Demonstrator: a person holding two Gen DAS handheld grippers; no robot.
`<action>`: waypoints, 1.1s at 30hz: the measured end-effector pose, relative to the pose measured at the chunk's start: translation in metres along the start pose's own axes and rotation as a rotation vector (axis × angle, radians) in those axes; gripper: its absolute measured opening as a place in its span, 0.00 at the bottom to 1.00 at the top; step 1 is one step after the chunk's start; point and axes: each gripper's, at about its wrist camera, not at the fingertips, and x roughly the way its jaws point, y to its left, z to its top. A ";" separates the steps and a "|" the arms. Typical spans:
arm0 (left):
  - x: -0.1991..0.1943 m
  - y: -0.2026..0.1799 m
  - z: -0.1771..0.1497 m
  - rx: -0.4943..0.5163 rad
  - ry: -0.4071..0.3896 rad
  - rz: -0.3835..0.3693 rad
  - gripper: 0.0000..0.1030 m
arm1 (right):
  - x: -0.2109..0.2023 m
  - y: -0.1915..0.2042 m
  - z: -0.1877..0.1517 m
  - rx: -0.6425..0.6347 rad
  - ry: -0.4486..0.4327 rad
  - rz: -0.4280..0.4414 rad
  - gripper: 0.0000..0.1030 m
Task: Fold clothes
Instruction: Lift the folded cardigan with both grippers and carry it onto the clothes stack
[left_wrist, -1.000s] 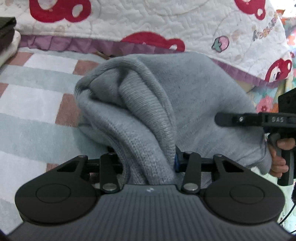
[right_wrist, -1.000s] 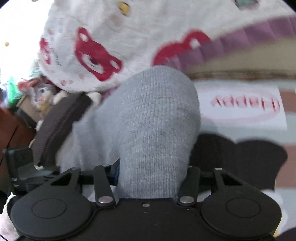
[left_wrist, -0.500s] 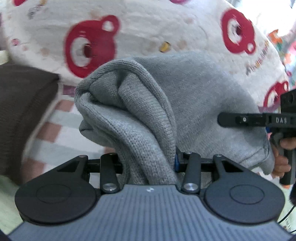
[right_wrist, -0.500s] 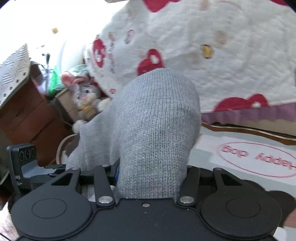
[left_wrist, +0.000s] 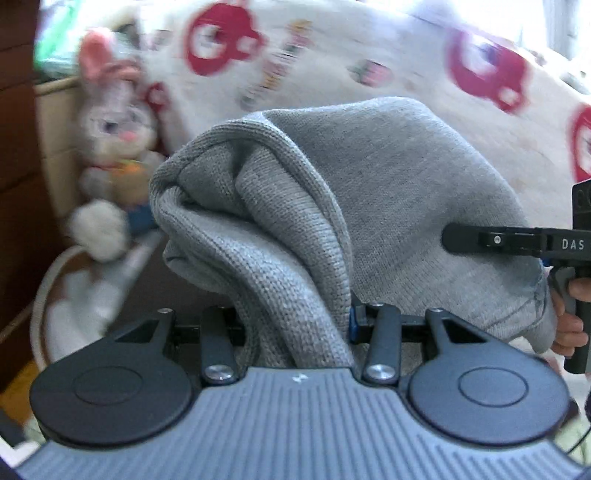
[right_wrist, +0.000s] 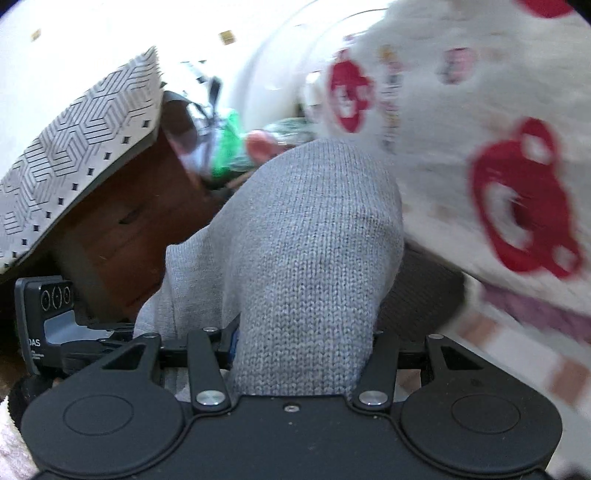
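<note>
Both claws, left (left_wrist: 295, 325) & right (right_wrist: 303, 343), clamped on bunched grey sweater (left_wrist: 388, 192), lifted ahead; w/ no neat fold yet, folding mostly left.

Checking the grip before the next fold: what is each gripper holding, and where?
Both hold the gray knit garment: the left gripper on a bunched, folded edge, the right gripper on another bunch of it.
</note>
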 end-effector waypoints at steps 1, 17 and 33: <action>0.008 0.012 0.005 -0.037 -0.004 0.023 0.40 | 0.019 -0.004 0.012 -0.011 0.017 0.026 0.53; 0.138 0.115 -0.016 -0.601 0.017 0.328 0.44 | 0.265 -0.099 0.075 -0.090 0.283 -0.331 0.64; 0.135 0.120 -0.021 -0.589 0.038 0.278 0.49 | 0.190 -0.126 -0.044 0.738 0.096 0.015 0.73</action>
